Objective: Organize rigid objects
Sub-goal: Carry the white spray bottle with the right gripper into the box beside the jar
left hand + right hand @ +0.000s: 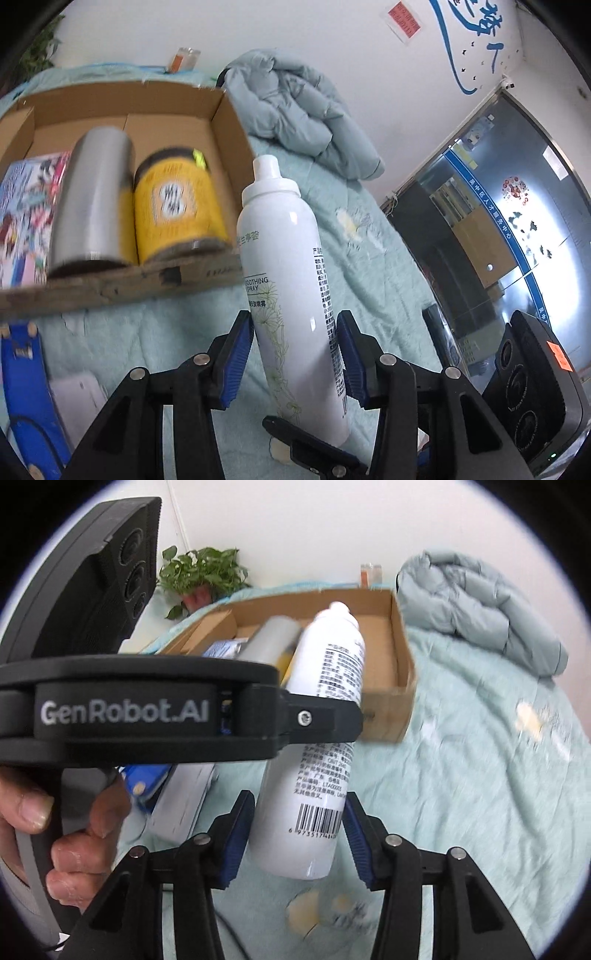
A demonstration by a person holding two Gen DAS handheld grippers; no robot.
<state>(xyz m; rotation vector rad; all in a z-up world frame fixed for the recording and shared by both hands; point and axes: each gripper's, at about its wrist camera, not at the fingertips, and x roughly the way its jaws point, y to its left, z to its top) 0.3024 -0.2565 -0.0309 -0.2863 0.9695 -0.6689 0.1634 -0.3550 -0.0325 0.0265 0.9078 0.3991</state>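
A white spray bottle [291, 288] stands between the blue pads of my left gripper [295, 354], which is shut on its lower body. The same bottle [317, 738] shows in the right wrist view, its base between the pads of my right gripper [297, 834], also closed against it. A finger of the left gripper [317, 720] crosses the bottle's middle there. A cardboard box [221, 122] lies behind, holding a silver can [92, 199], a yellow jar [177, 210] and a colourful booklet [26, 214]. The box [402, 672] also shows in the right wrist view.
A light green quilt [369, 258] covers the surface. A grey-green padded jacket [295, 110] is heaped behind the box. A blue item [26, 384] and a white device [77, 398] lie at the left. A potted plant [203, 576] stands by the wall.
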